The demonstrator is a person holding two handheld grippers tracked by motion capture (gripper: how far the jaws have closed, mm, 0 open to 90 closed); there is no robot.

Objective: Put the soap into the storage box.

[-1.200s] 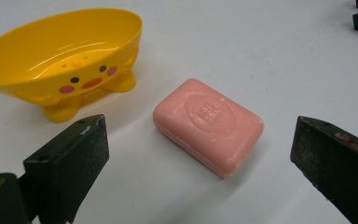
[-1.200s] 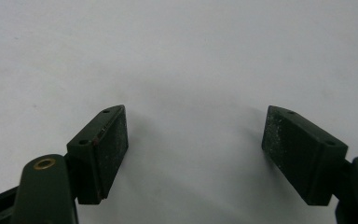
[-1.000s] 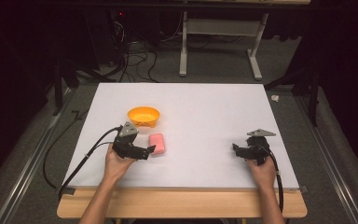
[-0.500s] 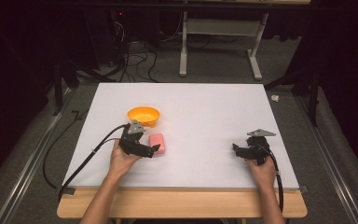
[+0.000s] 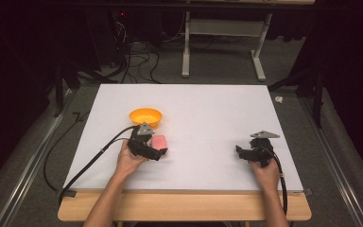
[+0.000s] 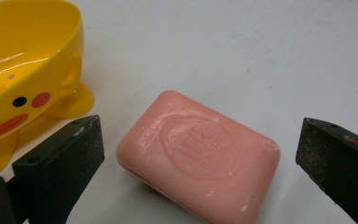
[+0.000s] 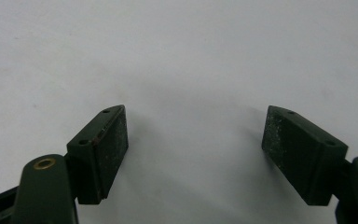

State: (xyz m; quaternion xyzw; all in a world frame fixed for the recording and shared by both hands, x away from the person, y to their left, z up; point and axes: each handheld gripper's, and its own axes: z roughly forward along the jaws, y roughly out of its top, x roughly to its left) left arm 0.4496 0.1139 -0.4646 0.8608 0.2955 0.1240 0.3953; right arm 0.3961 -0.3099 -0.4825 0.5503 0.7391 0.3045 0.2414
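A pink bar of soap [image 6: 200, 154] [image 5: 159, 142] lies flat on the white table [image 5: 208, 113], just right of a yellow duck-faced soap dish [image 6: 23, 60] [image 5: 146, 116]. My left gripper [image 6: 200, 154] [image 5: 158, 152] hovers low over the soap with a jaw on either side of it; its jaws have just been opening and the pads do not touch the bar. Near the table's right front, my right gripper [image 7: 196, 144] [image 5: 240, 152] stands open over bare table with nothing between its pads.
The table's wooden front edge [image 5: 184, 205] runs along the bottom. Black cables [image 5: 94, 158] trail from the left gripper off the table's left front corner. Table legs [image 5: 257, 52] and cords stand on the floor beyond the far edge.
My left gripper has moved right and down toward the soap, and now straddles it. The right hand has stayed still.
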